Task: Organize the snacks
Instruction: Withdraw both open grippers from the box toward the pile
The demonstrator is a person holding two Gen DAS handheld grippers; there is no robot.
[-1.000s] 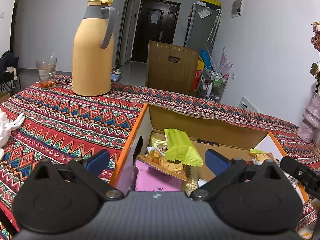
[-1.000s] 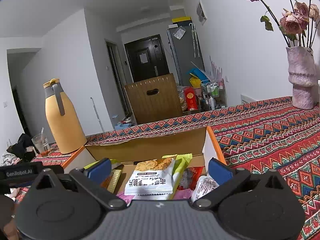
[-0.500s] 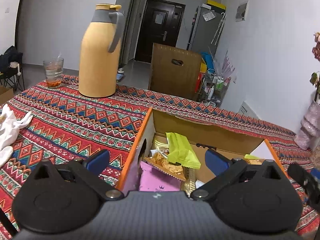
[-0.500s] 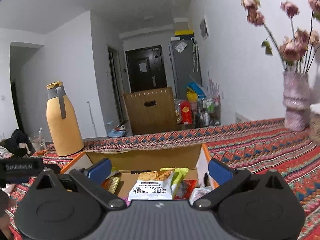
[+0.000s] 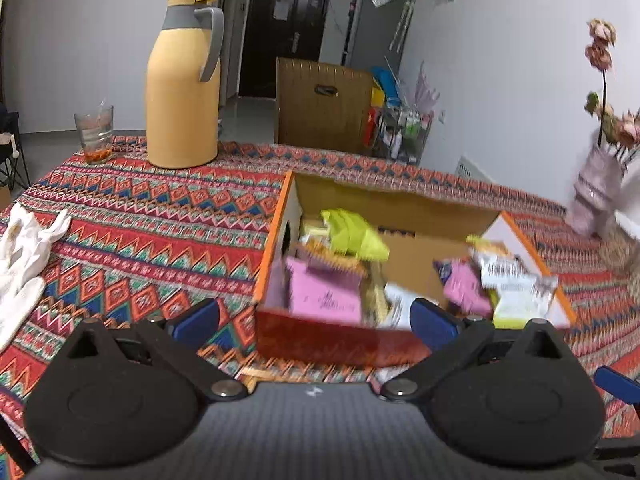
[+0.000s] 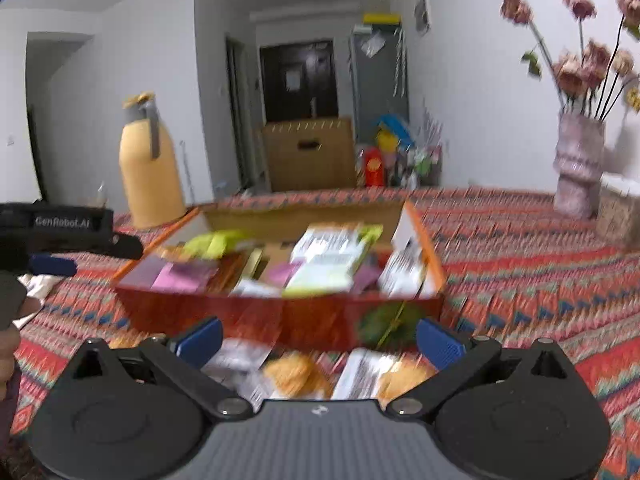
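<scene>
Patterned tablecloth [image 5: 152, 216], snack box [image 5: 340, 340] just ahead of both claws, left claw [image 5: 316, 318] and right claw [image 6: 320, 334] open, empty.

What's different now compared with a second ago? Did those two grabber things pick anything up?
Nothing was picked up. Both grippers pulled back from the snack box: its red front wall, hidden before, now shows in both views. The left gripper and right gripper stayed open and empty. Loose snack packets on the tablecloth came into the right view. The box's contents and yellow thermos look unmoved.
</scene>
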